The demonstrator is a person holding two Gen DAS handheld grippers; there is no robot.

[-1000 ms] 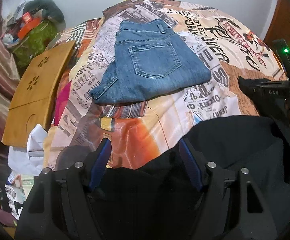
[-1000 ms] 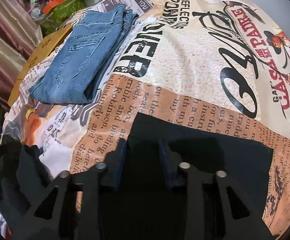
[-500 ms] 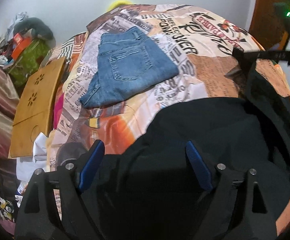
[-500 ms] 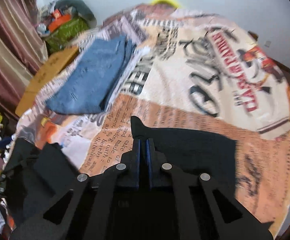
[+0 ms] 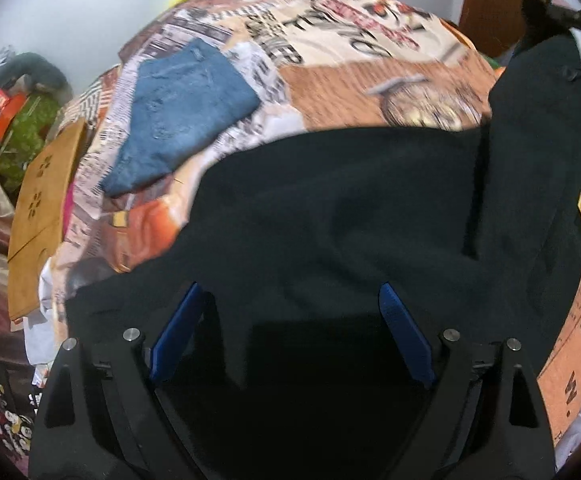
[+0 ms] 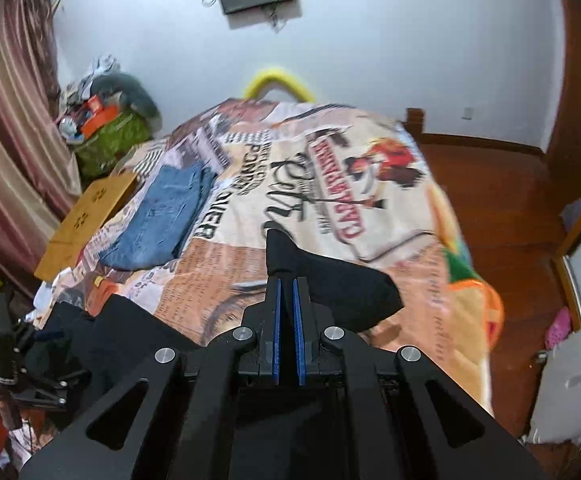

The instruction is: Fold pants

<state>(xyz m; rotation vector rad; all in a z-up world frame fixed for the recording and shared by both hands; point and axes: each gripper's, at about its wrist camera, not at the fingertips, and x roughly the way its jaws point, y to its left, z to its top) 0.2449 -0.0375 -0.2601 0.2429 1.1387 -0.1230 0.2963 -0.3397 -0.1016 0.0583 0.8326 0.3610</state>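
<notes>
**Black pants lifted at one end; fold carry-over under way**

Left wrist view: left hand-held gripper (image 5: 290,332) pointed steeply down over the black pants (image 5: 330,208), jaws opening wide, blue pads (image 5: 176,332) standing clear of the cloth with dark fabric lying beneath and between them; nothing pinched. Pants spread over the near end of the bed (image 5: 370,76), running from 6 o'clock up to 2 o'clock, where one end hangs raised from the other tool. Folded blue jeans (image 5: 182,112) at 10 o'clock, well apart from the black cloth. Picture blurred; finer creases not readable.

Right wrist view: right hand-held gripper (image 6: 286,312) clamped shut on an end of the black pants (image 6: 330,288), cloth peaking above the pads at 12 o'clock and draping to 3 o'clock. Blue jeans (image 6: 166,220) at 10 o'clock on the bed (image 6: 370,240).

Judgement on the step: likely carrying the held end across to make a fold. Advised: keep the grip firm, hold the lifted end taut and level, lay it square on the opposite end, steer clear of the jeans, and re-grip with the left only at a clean edge.
</notes>
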